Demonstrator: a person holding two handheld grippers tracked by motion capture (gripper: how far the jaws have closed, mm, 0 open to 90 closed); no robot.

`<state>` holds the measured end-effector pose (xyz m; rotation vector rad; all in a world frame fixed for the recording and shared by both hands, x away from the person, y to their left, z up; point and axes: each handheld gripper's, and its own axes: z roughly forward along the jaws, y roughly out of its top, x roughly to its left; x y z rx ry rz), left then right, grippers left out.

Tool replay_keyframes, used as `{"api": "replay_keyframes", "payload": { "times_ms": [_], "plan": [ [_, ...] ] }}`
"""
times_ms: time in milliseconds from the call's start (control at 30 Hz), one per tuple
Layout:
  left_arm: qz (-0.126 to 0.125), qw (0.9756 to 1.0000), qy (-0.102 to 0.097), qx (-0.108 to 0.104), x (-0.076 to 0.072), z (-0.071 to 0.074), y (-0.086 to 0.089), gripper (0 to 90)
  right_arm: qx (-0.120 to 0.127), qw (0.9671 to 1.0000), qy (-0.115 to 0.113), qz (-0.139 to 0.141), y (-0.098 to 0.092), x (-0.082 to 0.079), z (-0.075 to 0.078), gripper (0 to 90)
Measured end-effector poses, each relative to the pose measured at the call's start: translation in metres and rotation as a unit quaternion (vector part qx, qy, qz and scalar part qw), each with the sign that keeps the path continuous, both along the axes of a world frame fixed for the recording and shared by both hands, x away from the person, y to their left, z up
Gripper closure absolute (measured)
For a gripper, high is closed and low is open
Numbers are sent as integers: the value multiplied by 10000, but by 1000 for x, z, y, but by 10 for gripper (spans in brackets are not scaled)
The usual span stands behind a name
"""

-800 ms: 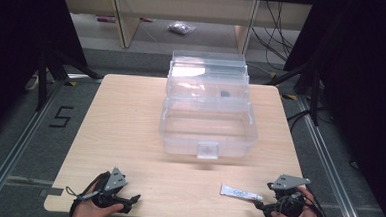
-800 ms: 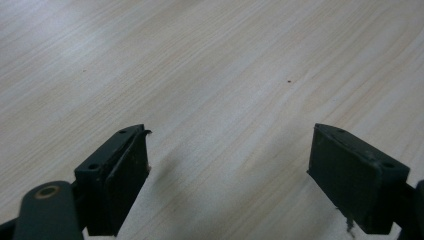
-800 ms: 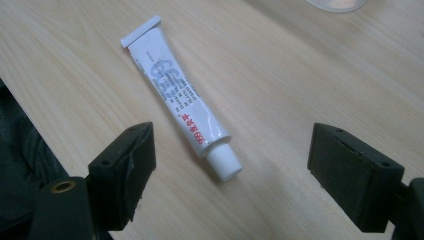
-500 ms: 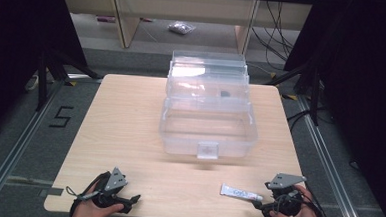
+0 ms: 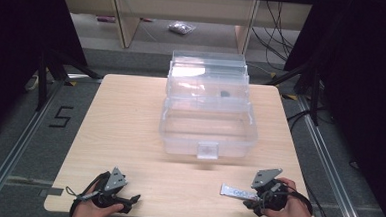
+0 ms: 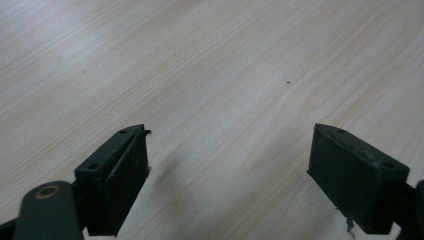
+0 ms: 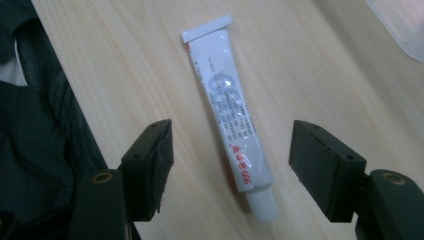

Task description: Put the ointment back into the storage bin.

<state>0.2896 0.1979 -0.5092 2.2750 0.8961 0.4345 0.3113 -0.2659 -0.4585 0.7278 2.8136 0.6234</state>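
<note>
Nothing moved since earlier frame. Right gripper (image 7: 230, 165) jaws apart, straddling tube (image 7: 232, 115) flat on table (image 5: 131, 110), not touching. Left gripper (image 6: 227, 172) jaws apart over bare wood.

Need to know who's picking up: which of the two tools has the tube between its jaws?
The right tool: its open jaws straddle the white tube. The left tool has bare table between its jaws.

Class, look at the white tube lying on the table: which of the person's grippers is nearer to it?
Right. The right gripper straddles the white tube, jaws open either side; the left gripper sits far across the table.
</note>
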Motion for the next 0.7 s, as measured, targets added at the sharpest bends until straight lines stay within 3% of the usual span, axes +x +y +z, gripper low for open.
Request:
{"api": "replay_keyframes", "payload": {
  "times_ms": [33, 67, 267, 433, 467, 500, 667, 700],
  "plan": [
    [-8, 10000, 2, -12, 0, 0, 0, 158, -65, 10000, 4, 60, 2, 1, 0, 374],
    [-4, 10000, 15, -3, 0, 0, 0, 158, -190, 9993, 9, 309, 7, 5, 0, 404],
    [-13, 10000, 15, -3, 0, 0, 0, 158, -566, 9974, 215, 381, 14, 12, -5, 453],
    [5, 10000, 19, -13, 0, 0, 0, 158, -730, 9946, 343, 647, 17, 20, -8, 502],
    [-12, 10000, 14, 2, 0, 0, 0, 158, -771, 9947, 339, 592, 18, 19, -9, 510],
    [-1, 10000, 14, -5, 0, 0, 0, 158, -796, 9936, 296, 751, 18, 22, -10, 522],
    [1, 10000, 13, -13, 0, 0, 0, 158, -962, 9910, 532, 762, 22, 24, -13, 575],
    [-2, 10000, 12, -11, 0, 0, 0, 158, -970, 9906, 493, 829, 23, 25, -14, 577]
  ]
}}
